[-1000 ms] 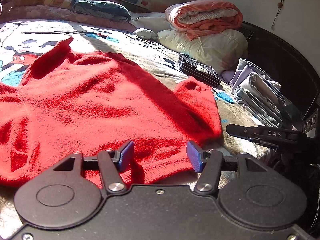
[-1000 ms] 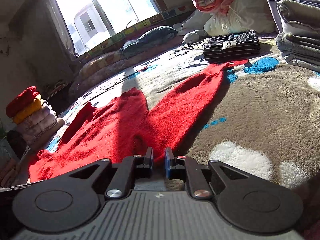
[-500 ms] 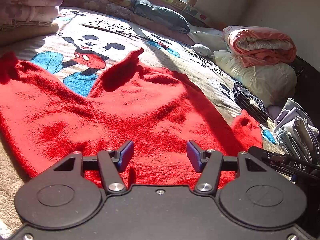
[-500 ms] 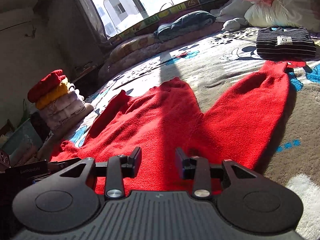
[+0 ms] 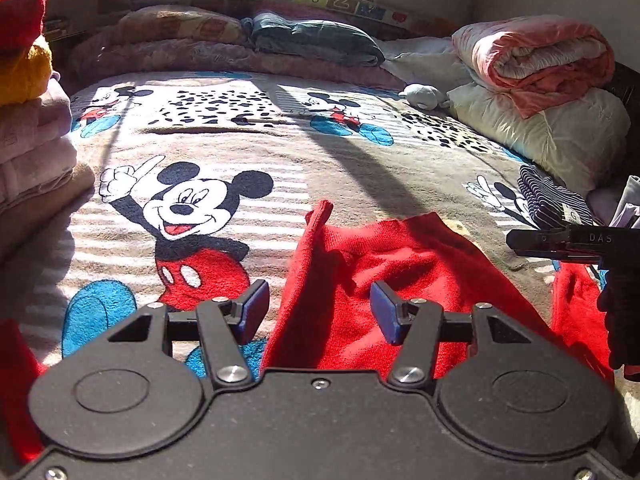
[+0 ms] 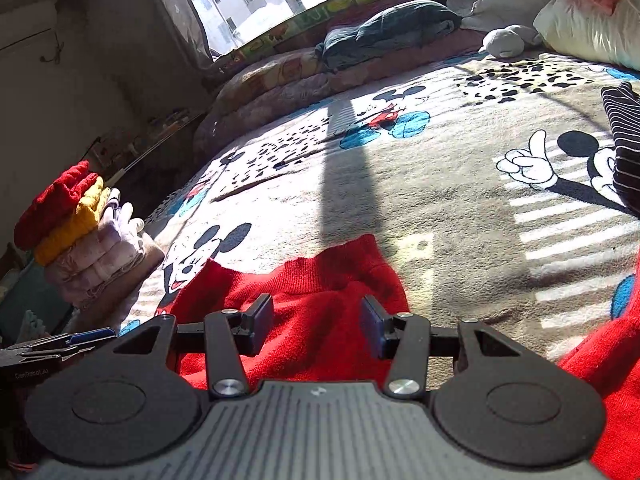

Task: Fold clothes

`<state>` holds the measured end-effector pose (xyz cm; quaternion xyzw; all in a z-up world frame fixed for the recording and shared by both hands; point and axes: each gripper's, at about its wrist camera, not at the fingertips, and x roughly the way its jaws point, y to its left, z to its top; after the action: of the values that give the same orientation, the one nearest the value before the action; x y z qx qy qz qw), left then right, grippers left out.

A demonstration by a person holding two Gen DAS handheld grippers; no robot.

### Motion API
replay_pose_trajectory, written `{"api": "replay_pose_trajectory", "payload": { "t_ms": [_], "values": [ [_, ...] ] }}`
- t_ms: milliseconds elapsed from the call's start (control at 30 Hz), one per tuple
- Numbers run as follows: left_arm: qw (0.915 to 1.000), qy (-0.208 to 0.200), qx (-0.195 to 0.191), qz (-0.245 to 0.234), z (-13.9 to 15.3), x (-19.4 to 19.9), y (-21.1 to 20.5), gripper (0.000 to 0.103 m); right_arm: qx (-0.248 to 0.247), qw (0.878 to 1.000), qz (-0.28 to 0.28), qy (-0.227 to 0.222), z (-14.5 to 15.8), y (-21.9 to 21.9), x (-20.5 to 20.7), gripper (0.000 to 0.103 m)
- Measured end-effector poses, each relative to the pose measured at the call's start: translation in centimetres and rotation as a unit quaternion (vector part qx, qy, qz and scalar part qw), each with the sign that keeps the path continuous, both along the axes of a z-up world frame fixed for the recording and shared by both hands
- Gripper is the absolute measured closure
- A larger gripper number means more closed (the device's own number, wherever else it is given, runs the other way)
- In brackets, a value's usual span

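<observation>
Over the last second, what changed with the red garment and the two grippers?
The right gripper went from nearly shut to open. The left gripper stayed open, empty. Both views swung toward the window, so the red knitted sweater, earlier filling them, now shows only near the jaws, part of it standing in a raised fold. The black-and-white striped folded garment kept its place on the cartoon-mouse blanket.

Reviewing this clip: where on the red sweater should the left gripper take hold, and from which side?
Probably the raised edge fold of the red sweater. It stands up off the blanket like a ridge, just ahead of the open left gripper. Come in low from the near side, one finger each side of the ridge; the flat knit elsewhere offers no such lip.
</observation>
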<state>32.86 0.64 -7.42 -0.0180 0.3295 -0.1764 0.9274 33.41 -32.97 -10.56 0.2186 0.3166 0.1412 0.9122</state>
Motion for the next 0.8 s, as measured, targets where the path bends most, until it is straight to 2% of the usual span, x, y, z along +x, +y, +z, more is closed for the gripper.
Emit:
{"api": "replay_pose_trajectory", "payload": {
  "t_ms": [133, 233, 400, 500, 533, 567, 600, 633, 700, 800],
  "values": [
    [0.9994, 0.016, 0.024, -0.021, -0.7, 4.1, -0.8, 0.059, -0.006, 1.000, -0.001, 0.028, -1.4, -0.1, 4.0, 0.054],
    [0.9988, 0.030, 0.028, -0.029, -1.4, 6.4, -1.1, 0.061, -0.010, 0.999, -0.002, 0.043, -2.5, -0.3, 6.3, 0.054],
    [0.9979, 0.050, 0.011, -0.038, -2.4, 9.0, -1.0, 0.070, -0.005, 0.998, 0.006, 0.057, -4.3, -0.4, 8.9, 0.054],
    [0.9972, 0.063, -0.006, -0.041, -3.0, 10.1, -0.6, 0.074, 0.030, 0.997, 0.006, 0.069, -5.2, -0.8, 9.6, 0.062],
    [0.9967, 0.070, -0.018, -0.038, -3.3, 10.4, -0.4, 0.075, 0.043, 0.997, 0.003, 0.070, -5.4, -1.0, 9.7, 0.070],
    [0.9958, 0.078, -0.032, -0.035, -3.7, 10.8, 0.0, 0.081, 0.059, 0.996, 0.002, 0.070, -5.7, -1.2, 9.8, 0.086],
    [0.9947, 0.085, -0.047, -0.032, -4.0, 11.0, 0.4, 0.091, 0.078, 0.995, 0.003, 0.069, -6.0, -1.5, 9.8, 0.093],
    [0.9933, 0.091, -0.065, -0.030, -4.3, 11.2, 0.7, 0.097, 0.089, 0.994, 0.002, 0.066, -6.1, -1.7, 9.7, 0.093],
    [0.9860, 0.104, -0.129, -0.019, -4.8, 11.5, 2.2, 0.099, 0.120, 0.992, -0.005, 0.047, -6.0, -2.3, 9.0, 0.093],
    [0.9632, 0.123, -0.239, -0.001, -5.8, 11.8, 4.9, 0.099, 0.159, 0.987, -0.031, 0.007, -5.3, -3.7, 7.4, 0.094]
  ]
}}
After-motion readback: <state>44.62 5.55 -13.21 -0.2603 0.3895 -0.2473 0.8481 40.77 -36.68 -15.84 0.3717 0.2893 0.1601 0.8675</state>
